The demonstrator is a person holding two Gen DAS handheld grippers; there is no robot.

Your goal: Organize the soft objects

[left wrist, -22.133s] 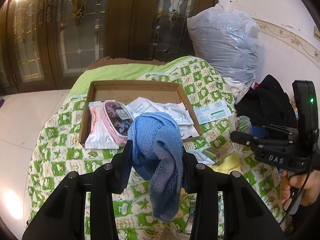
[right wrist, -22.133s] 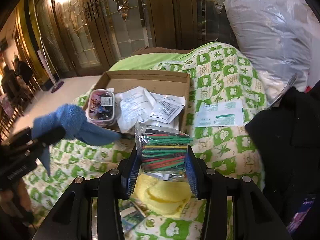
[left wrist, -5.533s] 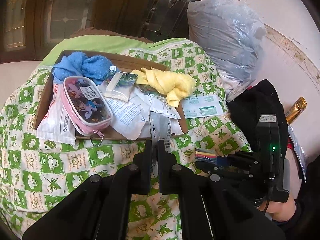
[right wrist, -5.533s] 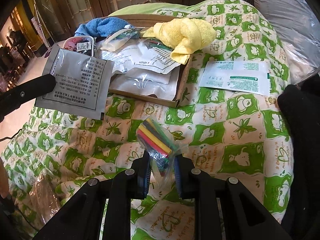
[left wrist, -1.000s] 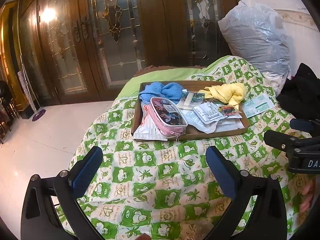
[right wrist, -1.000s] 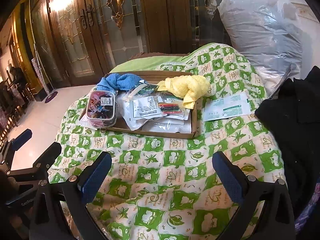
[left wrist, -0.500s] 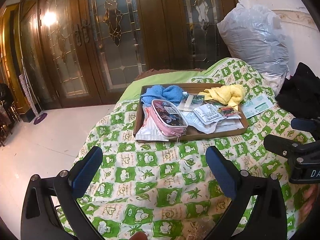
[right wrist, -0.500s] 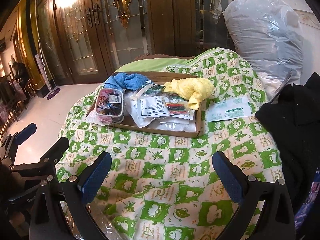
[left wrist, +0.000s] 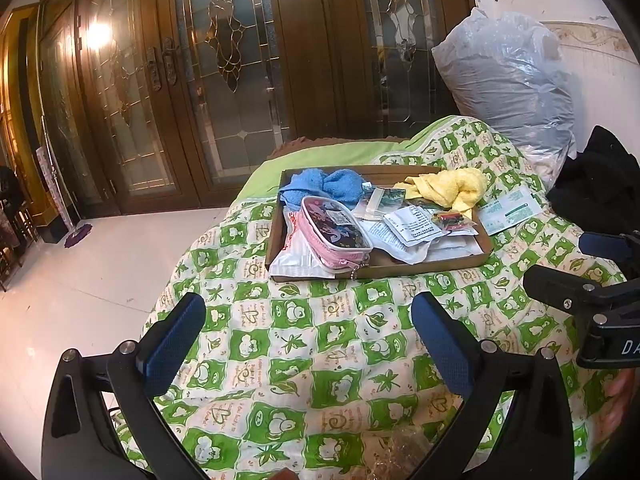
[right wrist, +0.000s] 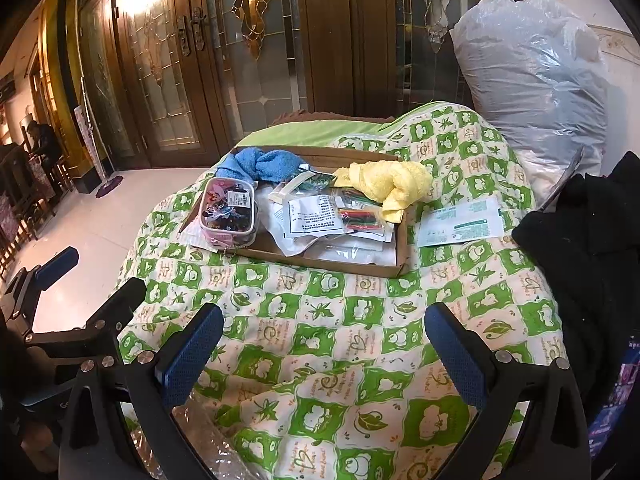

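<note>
Tongs, left point(left wrist: 306, 326): spread wide, empty, held back over the quilt point(left wrist: 320, 340).
Tongs, right point(right wrist: 324, 340): also spread wide, holding nothing, short of the box point(right wrist: 394, 258).
Soft things: blue towel point(right wrist: 260, 164) at the box's far left corner, yellow towel point(right wrist: 390, 184) at its far right, draped partly over the rim.
Other contents: pink pouch point(right wrist: 228, 208), paper packets point(right wrist: 316, 216) and a bag of coloured sticks point(right wrist: 358, 216) piled between the towels.
Left out: one green-printed packet point(right wrist: 460, 226) lies on the quilt just beside the box.
Progress: sorting looks almost finished, judging by the full box.
Risk: the quilt is soft and uneven, so pressing near the box could tip it; the pouch overhangs the near edge and may slide out; the yellow towel could slip off the rim.
</note>
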